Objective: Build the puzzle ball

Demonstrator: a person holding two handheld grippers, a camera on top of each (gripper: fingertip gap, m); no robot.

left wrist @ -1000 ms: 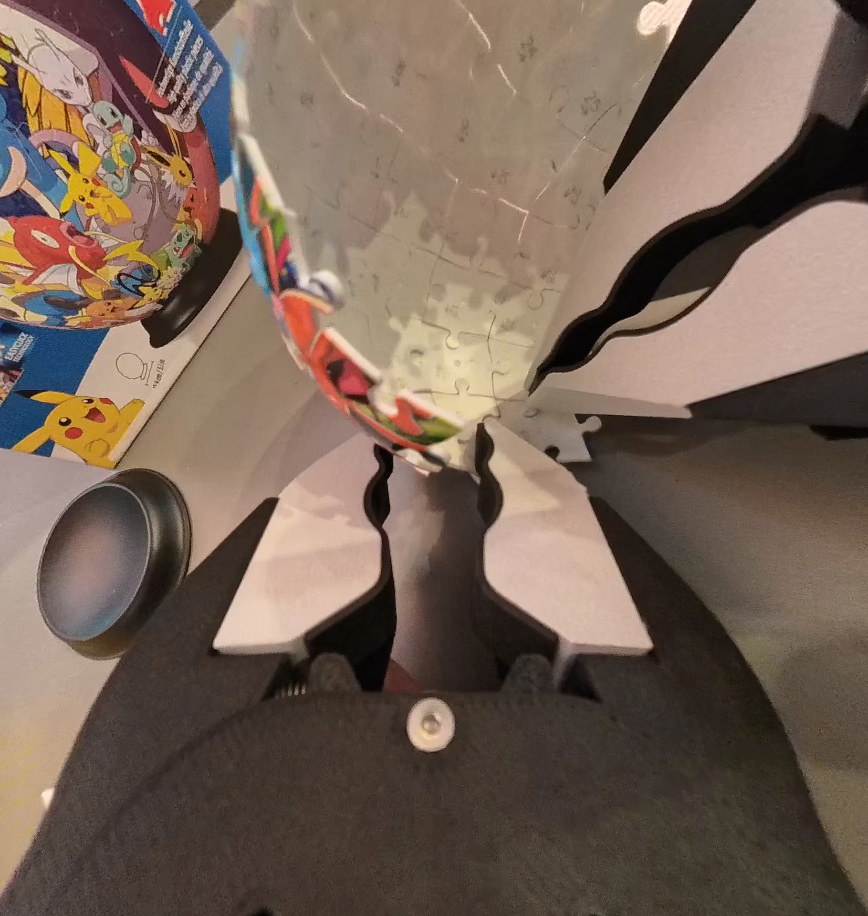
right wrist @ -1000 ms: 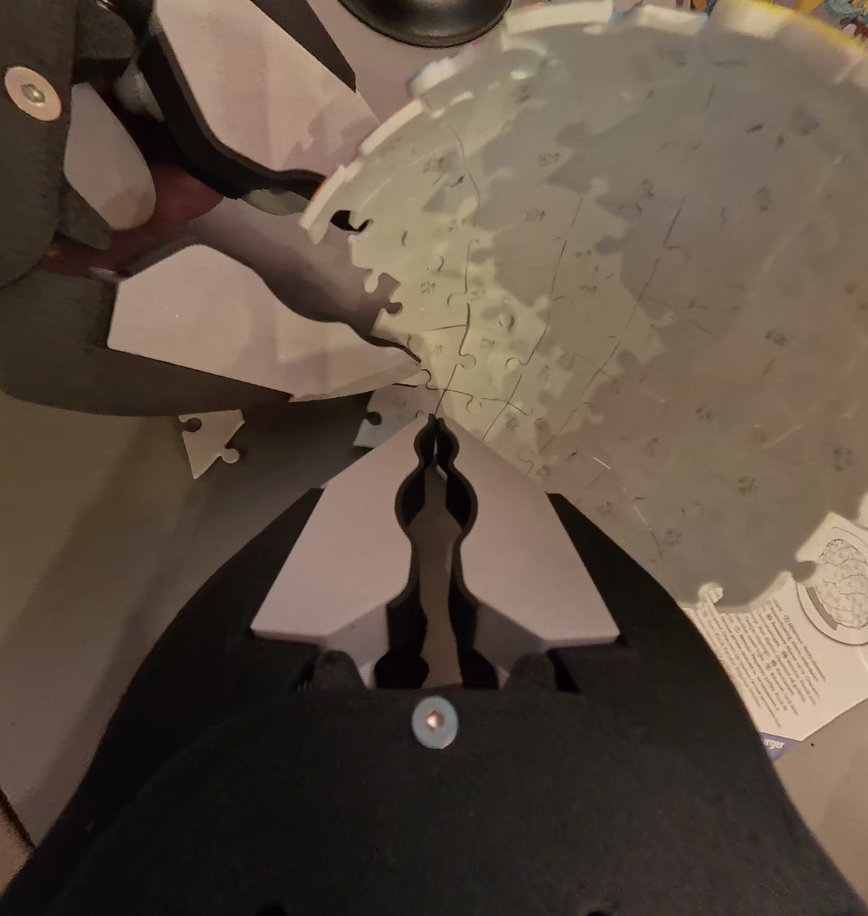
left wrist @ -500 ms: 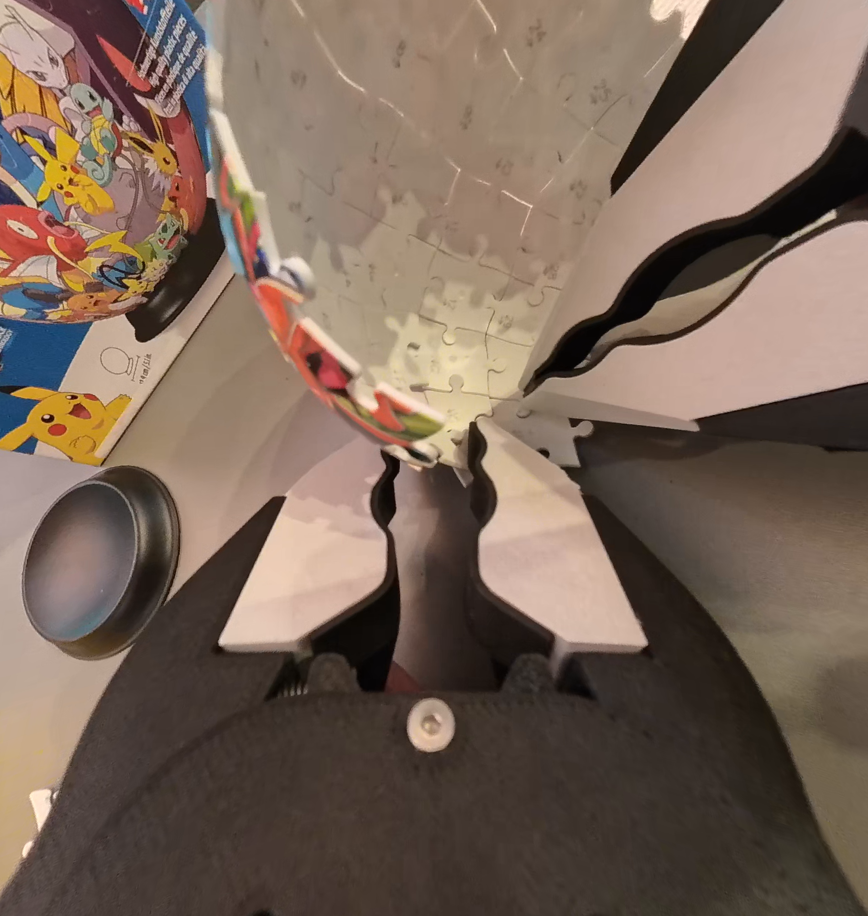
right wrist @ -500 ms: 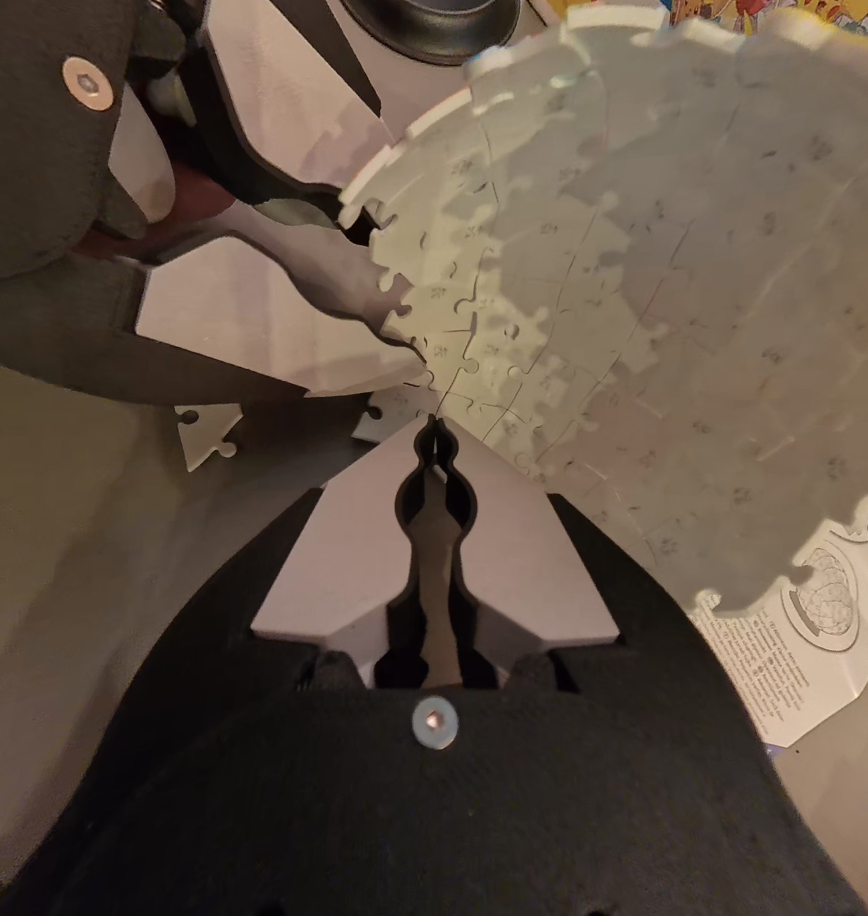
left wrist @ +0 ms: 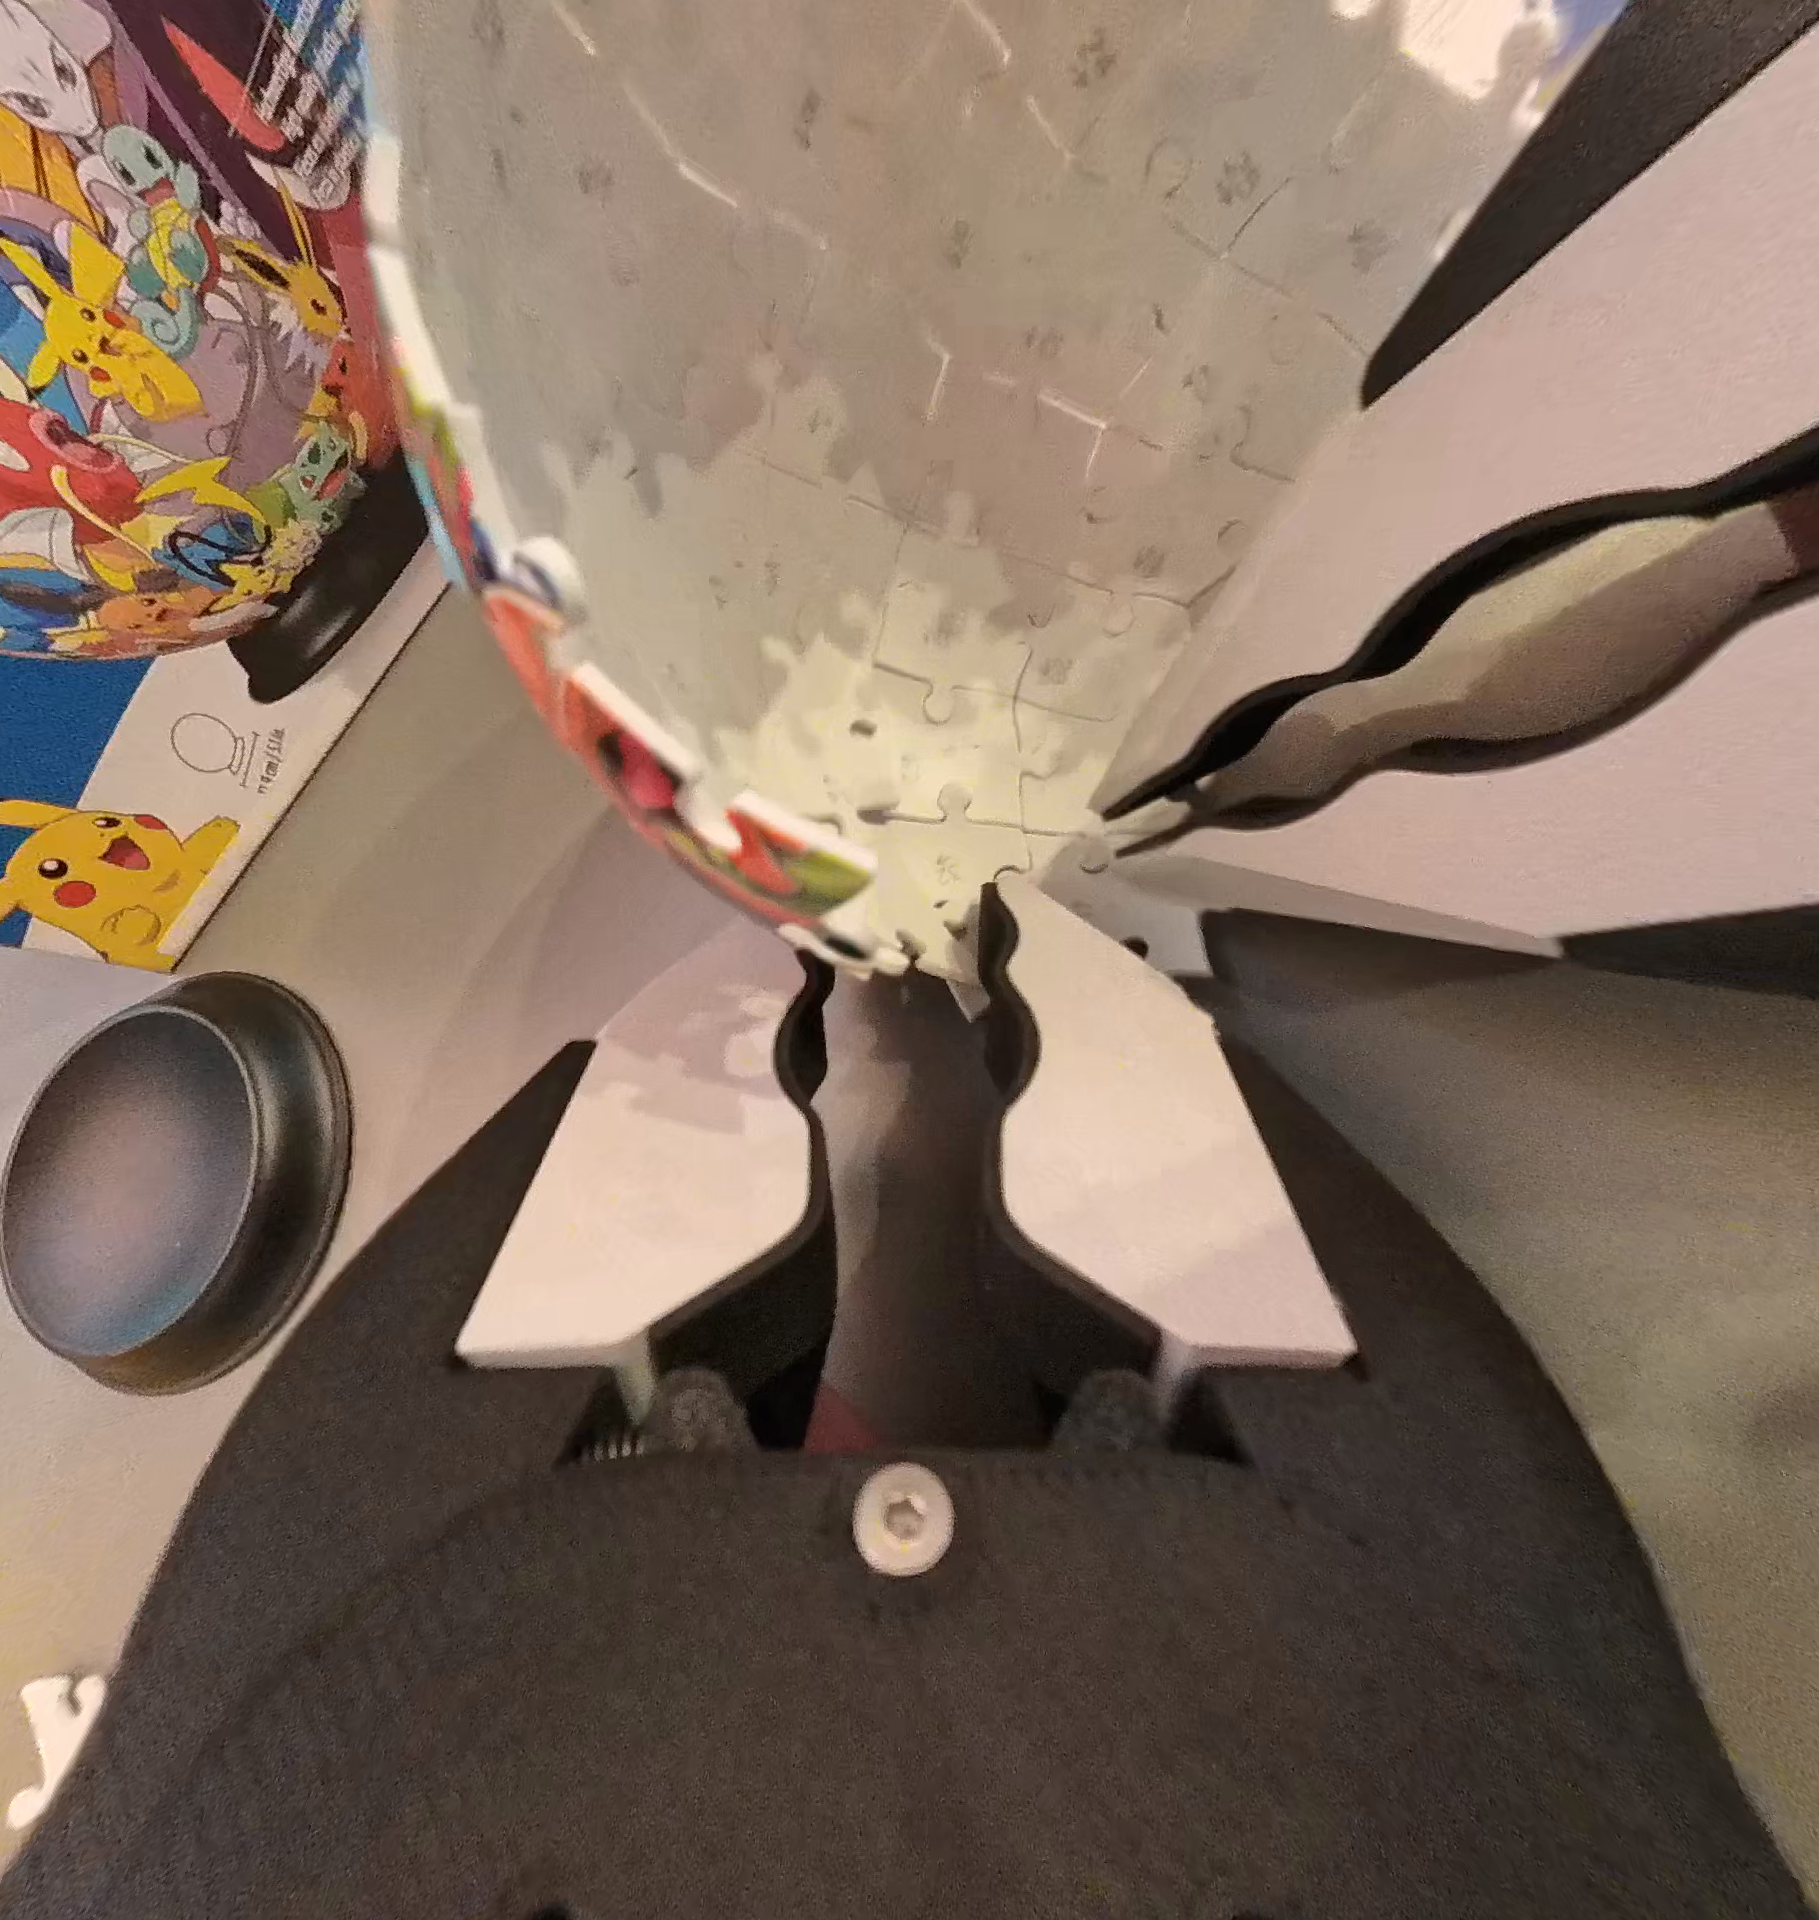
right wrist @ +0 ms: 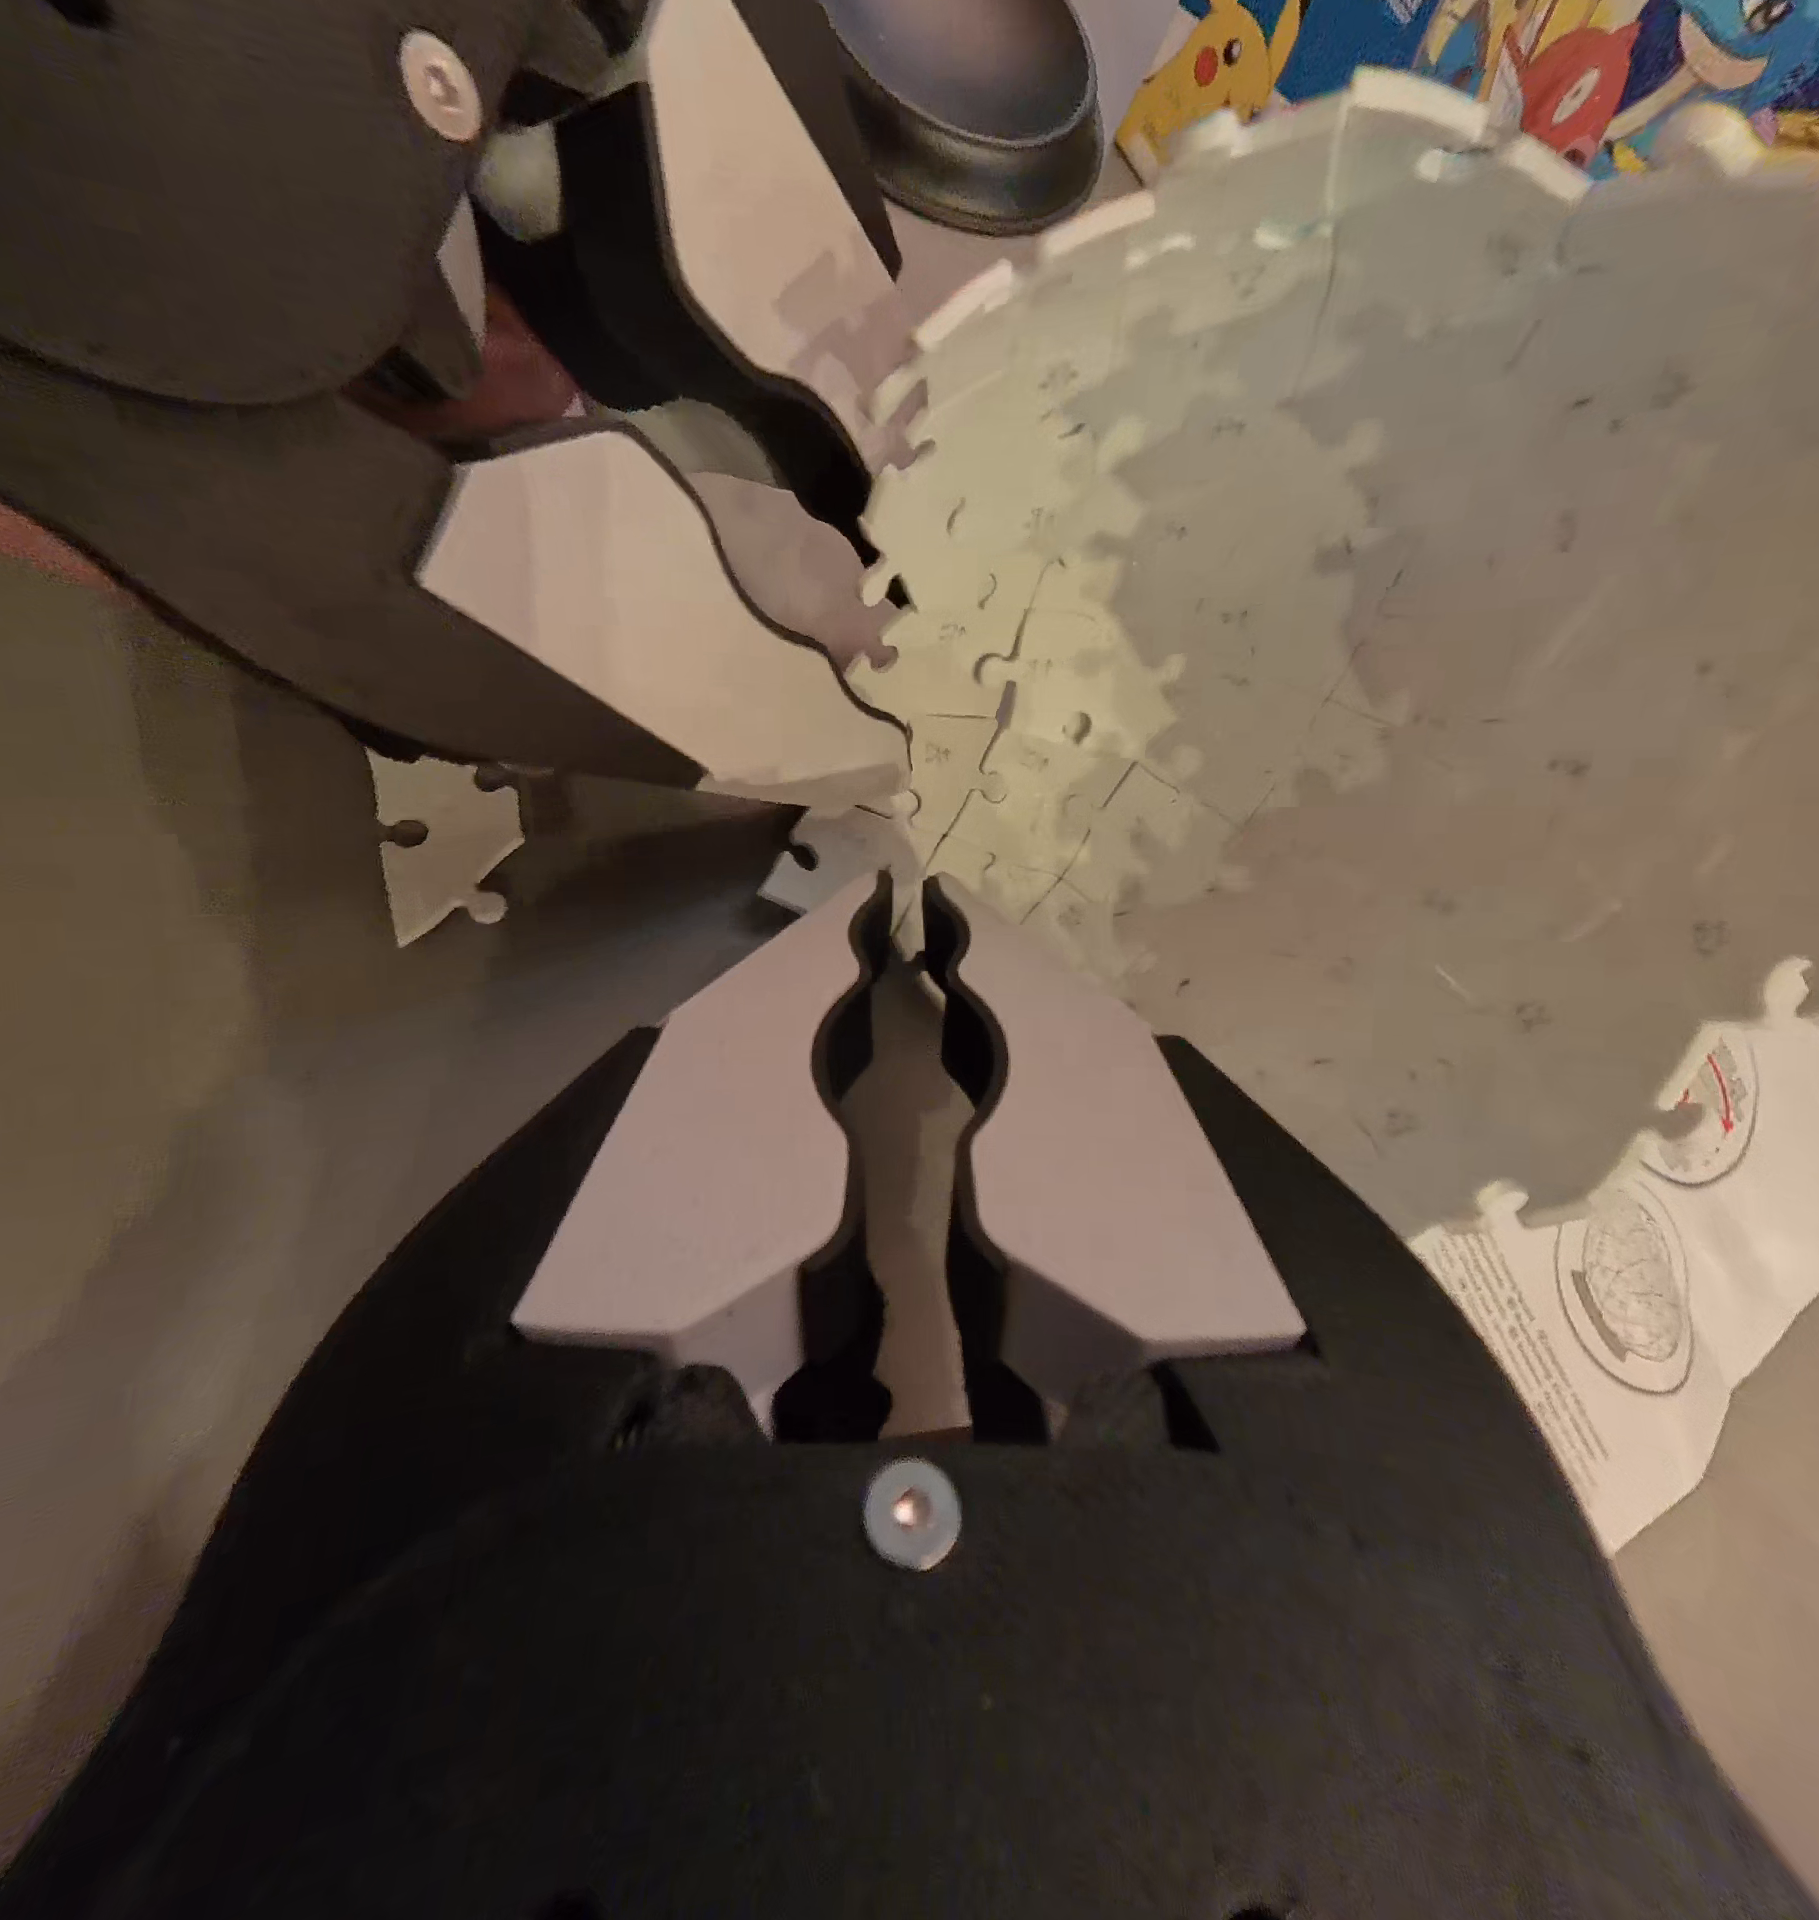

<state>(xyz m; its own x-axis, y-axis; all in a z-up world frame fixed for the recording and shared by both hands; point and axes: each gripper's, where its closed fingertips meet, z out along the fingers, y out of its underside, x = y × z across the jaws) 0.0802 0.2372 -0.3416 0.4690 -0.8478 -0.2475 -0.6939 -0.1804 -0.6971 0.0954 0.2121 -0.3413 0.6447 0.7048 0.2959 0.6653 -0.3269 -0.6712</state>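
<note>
The half-built puzzle ball (left wrist: 884, 364) is a curved shell, pale grey inside and printed in colour outside, held up off the table. Its inside also fills the right wrist view (right wrist: 1352, 675). My left gripper (left wrist: 900, 935) is shut on the shell's lower edge, with one finger inside and one outside. My right gripper (right wrist: 907, 904) is shut on the same edge just beside it; it also shows in the left wrist view (left wrist: 1118, 831) coming in from the right. The left gripper shows in the right wrist view (right wrist: 874, 665) at the upper left.
A black round stand (left wrist: 172, 1174) lies on the table to the left, also in the right wrist view (right wrist: 978, 114). The colourful puzzle box (left wrist: 105, 416) stands behind it. Loose white pieces (right wrist: 437, 842) lie under the grippers. An instruction sheet (right wrist: 1611, 1330) lies at the right. My two grippers' fingertips are within a few centimetres of each other.
Both grippers keep their hold. The shell has turned and moved closer to the left camera. In the right wrist view the left gripper and the stand have shifted right.
</note>
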